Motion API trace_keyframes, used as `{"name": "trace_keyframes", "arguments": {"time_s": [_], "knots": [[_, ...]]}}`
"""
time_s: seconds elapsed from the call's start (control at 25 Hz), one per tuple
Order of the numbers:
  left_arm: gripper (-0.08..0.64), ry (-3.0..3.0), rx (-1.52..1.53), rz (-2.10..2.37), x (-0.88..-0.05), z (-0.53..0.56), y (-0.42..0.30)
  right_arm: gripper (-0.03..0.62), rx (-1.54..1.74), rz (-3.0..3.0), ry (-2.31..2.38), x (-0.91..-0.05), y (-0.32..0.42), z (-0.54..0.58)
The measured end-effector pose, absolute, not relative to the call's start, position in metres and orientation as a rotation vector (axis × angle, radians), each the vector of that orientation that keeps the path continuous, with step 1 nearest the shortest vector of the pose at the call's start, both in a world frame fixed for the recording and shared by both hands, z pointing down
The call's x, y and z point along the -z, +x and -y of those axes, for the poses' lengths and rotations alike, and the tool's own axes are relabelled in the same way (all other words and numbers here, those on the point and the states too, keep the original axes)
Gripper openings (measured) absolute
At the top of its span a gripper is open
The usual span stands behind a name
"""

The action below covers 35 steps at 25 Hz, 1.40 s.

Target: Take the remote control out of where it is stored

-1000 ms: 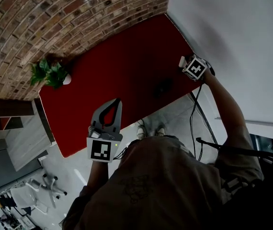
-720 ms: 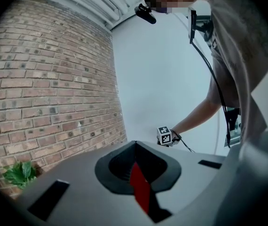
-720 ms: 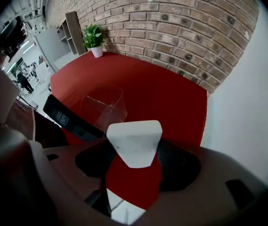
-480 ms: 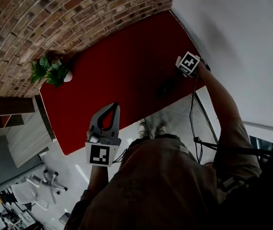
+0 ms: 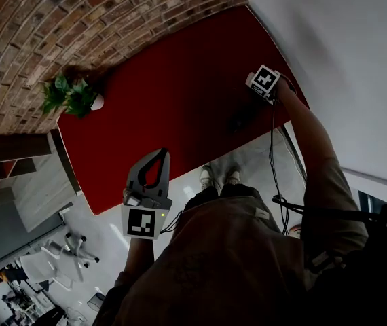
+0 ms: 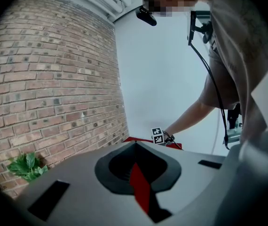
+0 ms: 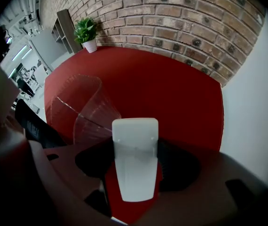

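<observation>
A white remote control (image 7: 135,159) stands upright between the jaws of my right gripper (image 7: 135,142), which is shut on it. In the head view that gripper (image 5: 254,81) hovers over the right end of the red table (image 5: 173,94), its marker cube on top. A clear plastic container (image 7: 84,109) lies on its side on the table just left of and below the remote; in the head view it is only a dim shape (image 5: 238,119). My left gripper (image 5: 160,153) hangs over the table's near edge, jaws together and empty, as the left gripper view (image 6: 135,145) also shows.
A small potted plant (image 5: 71,97) sits at the table's far left corner against the brick wall (image 5: 78,19). A white wall (image 5: 343,60) borders the table's right end. Cables (image 5: 273,161) hang by the right arm. Shelving and office chairs stand on the floor to the left.
My right gripper with the remote has drifted a little up and farther over the table. The left gripper has hardly moved.
</observation>
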<state>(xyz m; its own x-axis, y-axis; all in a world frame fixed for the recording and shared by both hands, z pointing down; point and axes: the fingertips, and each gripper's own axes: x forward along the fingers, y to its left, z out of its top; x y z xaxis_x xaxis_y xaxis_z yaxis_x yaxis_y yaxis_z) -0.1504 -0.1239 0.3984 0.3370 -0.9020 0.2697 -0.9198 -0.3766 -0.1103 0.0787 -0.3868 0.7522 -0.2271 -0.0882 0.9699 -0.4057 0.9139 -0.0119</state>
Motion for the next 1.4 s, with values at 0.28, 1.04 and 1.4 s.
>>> {"name": "trace_keyframes", "arguments": {"time_s": [0.28,1.04,1.4], "knots": [[0.008,2.498,-0.476,1.706,-0.409,0.123,-0.148,0.285,-0.317,1.766,0.379,-0.779,0.087,0.384],[0.008,2.476,-0.511,1.681,-0.423,0.123,-0.142,0.284,-0.406,1.785,0.39,-0.8,0.093,0.381],[0.008,2.468,-0.493,1.694,-0.422,0.114,-0.149,0.284,-0.399,1.778,0.422,-0.797,0.096,0.381]]}}
